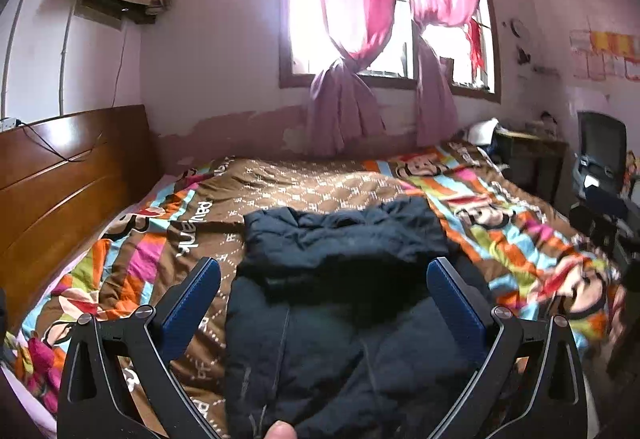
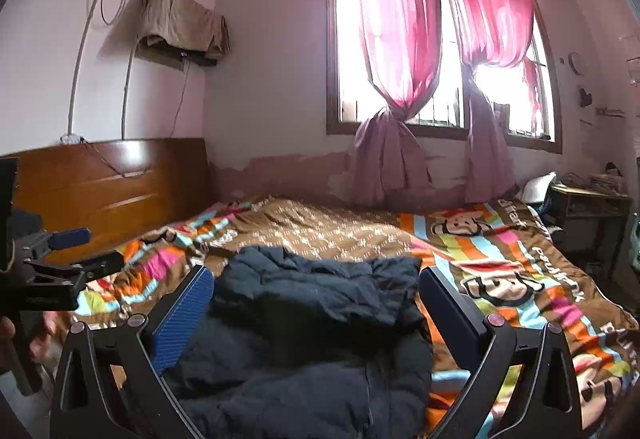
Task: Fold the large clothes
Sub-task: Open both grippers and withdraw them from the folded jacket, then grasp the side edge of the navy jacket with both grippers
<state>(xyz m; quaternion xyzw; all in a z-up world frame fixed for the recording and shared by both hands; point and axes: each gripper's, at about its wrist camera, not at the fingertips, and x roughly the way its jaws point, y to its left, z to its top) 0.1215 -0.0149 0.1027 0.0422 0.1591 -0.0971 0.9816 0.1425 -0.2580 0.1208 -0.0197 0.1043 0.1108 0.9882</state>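
Note:
A dark navy padded jacket (image 1: 340, 279) lies on the bed, its far part folded back over the near part. In the right wrist view the same jacket (image 2: 312, 319) fills the middle foreground. My left gripper (image 1: 324, 267) hovers above it, open, with blue pads wide apart and nothing between them. My right gripper (image 2: 316, 279) is open too, held over the jacket's near half. The left gripper (image 2: 68, 239) also shows at the left edge of the right wrist view. A fingertip (image 1: 282, 431) shows at the bottom edge.
The bed carries a colourful cartoon quilt (image 1: 500, 207) and a wooden headboard (image 1: 68, 167) on the left. Pink curtains (image 1: 360, 19) hang at the window behind. A desk (image 2: 588, 207) and a dark chair (image 1: 600, 155) stand at the right.

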